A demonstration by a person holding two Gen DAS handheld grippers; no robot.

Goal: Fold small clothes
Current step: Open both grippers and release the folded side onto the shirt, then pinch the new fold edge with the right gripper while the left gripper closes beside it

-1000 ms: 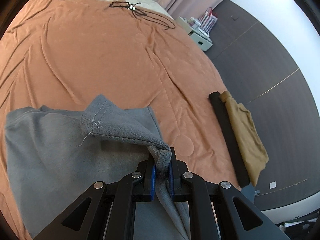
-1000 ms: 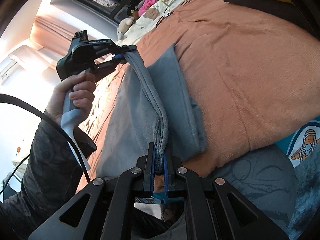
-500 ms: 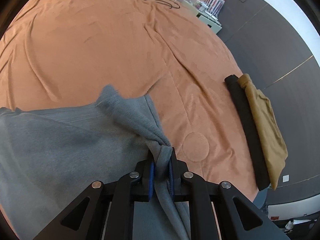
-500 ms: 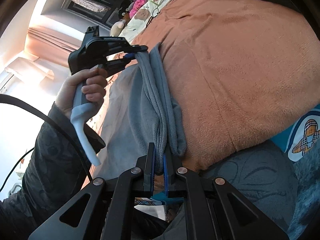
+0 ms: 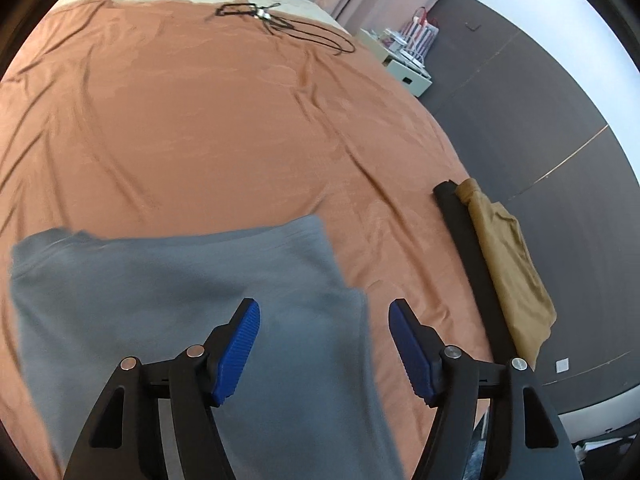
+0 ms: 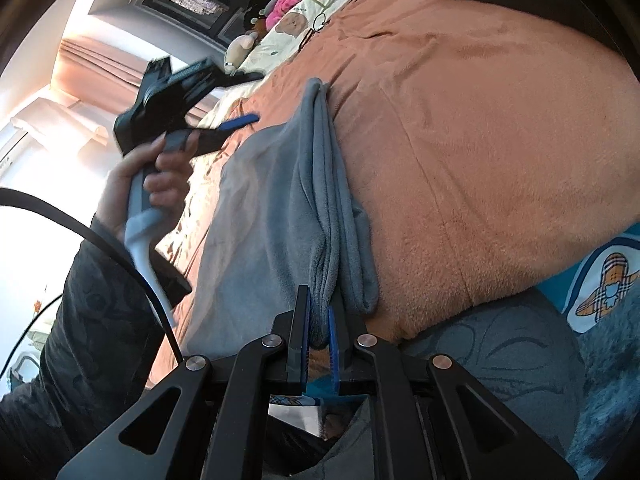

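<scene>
Dropped from the left gripper, the grey garment now lies flat on the orange bedspread where a second ago a bunched corner of it was pinched and lifted; the jaws have just been opening, and they stand wide apart with only flat cloth below them, nothing pressed between the blue pads. From the right wrist view the garment shows as a doubled layer, its folded edge running away toward the far side of the bed, while the right gripper is clenched on the near corner of that fold. Off to the right, at the bed's edge, a folded black piece and a tan piece lie side by side, well apart from the grey one. Far up the bed a tangle of black cable rests on the spread. My reading: one fold is laid down, and the near corner waits to be let go before the next fold
</scene>
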